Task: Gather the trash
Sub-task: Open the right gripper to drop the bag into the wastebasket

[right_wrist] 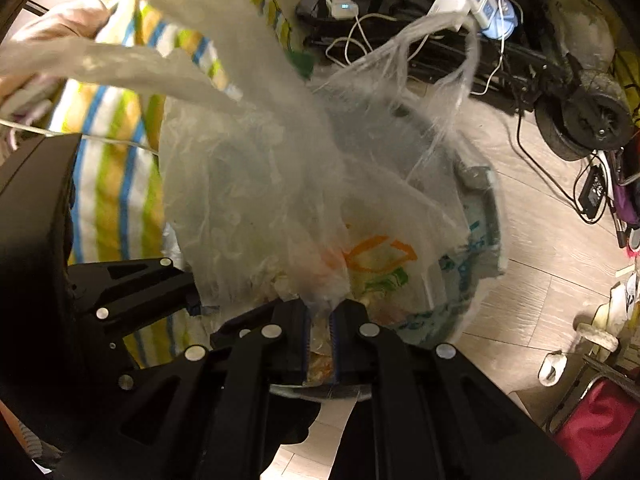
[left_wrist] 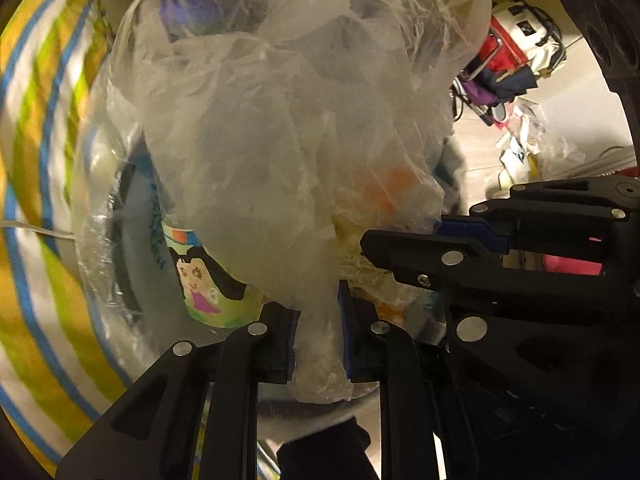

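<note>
Thin, crinkled translucent plastic bag (left_wrist: pixel 280 128); matt black plastic fingers (right_wrist: pixel 288 340); pale wood-grain floor (right_wrist: pixel 540 280); striped cloth (left_wrist: pixel 36 160)

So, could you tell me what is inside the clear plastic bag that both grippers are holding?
Through the plastic bag, pinched by the left gripper and right gripper, crumpled wrappers with orange and green print show. The cloudy folds hide everything else inside.

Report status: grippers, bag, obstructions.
Left gripper and right gripper both shut on the bag. Bag hangs over the bin. Striped cloth close beside; nothing blocking.
</note>
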The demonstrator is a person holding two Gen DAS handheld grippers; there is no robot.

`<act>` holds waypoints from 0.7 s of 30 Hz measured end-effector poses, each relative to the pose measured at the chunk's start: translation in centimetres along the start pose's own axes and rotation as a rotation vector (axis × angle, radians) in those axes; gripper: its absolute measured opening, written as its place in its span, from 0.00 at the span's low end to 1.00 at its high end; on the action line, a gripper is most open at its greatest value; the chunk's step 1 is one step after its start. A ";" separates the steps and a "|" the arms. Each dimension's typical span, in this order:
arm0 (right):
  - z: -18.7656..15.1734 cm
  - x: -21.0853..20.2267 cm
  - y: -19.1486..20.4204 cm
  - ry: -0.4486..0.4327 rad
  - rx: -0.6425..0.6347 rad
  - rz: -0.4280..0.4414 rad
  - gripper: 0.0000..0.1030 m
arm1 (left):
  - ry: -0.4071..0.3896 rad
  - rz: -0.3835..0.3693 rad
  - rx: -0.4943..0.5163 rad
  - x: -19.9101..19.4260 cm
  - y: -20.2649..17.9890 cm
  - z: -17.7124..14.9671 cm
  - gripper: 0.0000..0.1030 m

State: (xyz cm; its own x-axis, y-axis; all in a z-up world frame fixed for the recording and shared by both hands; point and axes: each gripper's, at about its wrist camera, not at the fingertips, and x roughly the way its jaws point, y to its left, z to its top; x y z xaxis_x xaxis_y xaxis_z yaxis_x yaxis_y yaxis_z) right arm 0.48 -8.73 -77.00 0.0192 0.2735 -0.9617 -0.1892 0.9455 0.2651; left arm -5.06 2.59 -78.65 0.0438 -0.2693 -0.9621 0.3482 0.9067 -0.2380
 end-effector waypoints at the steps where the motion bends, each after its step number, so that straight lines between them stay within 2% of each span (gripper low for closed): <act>1: 0.0 0.4 -0.1 0.004 0.002 0.001 0.10 | 0.004 0.001 -0.006 0.4 0.1 0.1 0.15; 10: 0.2 4.2 -0.9 0.048 0.004 0.001 0.10 | 0.040 0.010 -0.029 4.8 1.1 0.7 0.16; 21: 0.4 7.0 -0.2 0.081 -0.019 0.017 0.10 | 0.071 0.020 -0.062 8.2 1.9 0.8 0.17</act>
State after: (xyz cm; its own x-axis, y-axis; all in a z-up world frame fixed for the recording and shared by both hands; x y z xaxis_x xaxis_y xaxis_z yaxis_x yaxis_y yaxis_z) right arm 1.09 -6.89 -83.75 -0.0632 0.2739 -0.9597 -0.2077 0.9369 0.2811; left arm -3.29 1.89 -86.85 -0.0176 -0.2294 -0.9732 0.2896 0.9304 -0.2245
